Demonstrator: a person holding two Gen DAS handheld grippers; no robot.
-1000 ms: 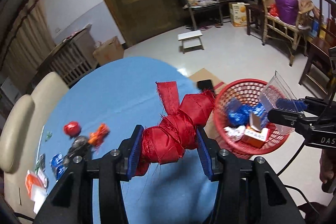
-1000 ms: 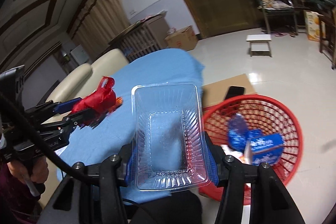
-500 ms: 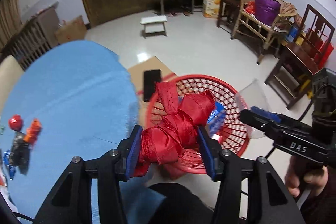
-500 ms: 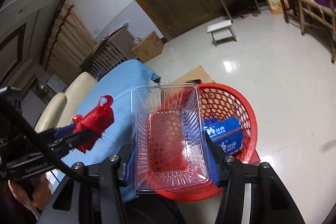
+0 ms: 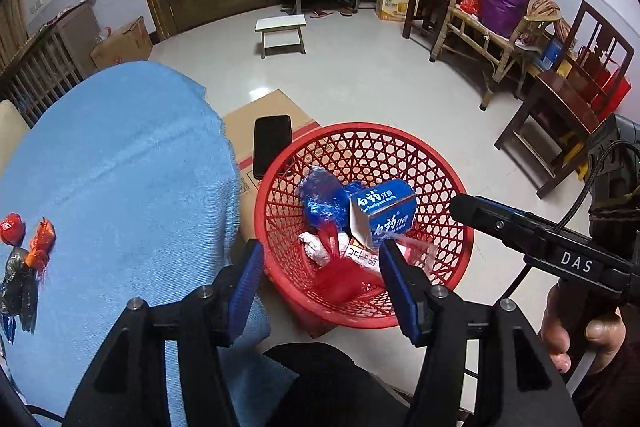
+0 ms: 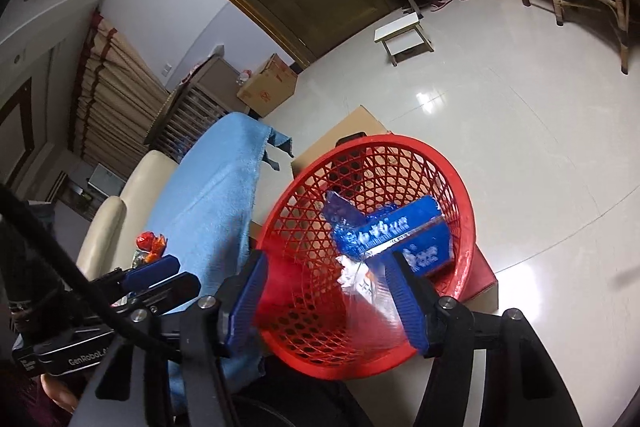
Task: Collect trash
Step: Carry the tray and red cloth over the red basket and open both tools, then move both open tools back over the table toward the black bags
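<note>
— Where are your tongs?

— My left gripper (image 5: 322, 285) and my right gripper (image 6: 332, 297) hang over the red basket (image 5: 432, 163); both jaws have just been opening, gripping nothing.

— And the trash?

— The red cloth (image 5: 340, 281) and the clear tray (image 6: 370, 301), blurred, lie in the basket by the blue box (image 5: 384, 213).

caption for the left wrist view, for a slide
Open left gripper over the red basket, red cloth dropping in.
</note>
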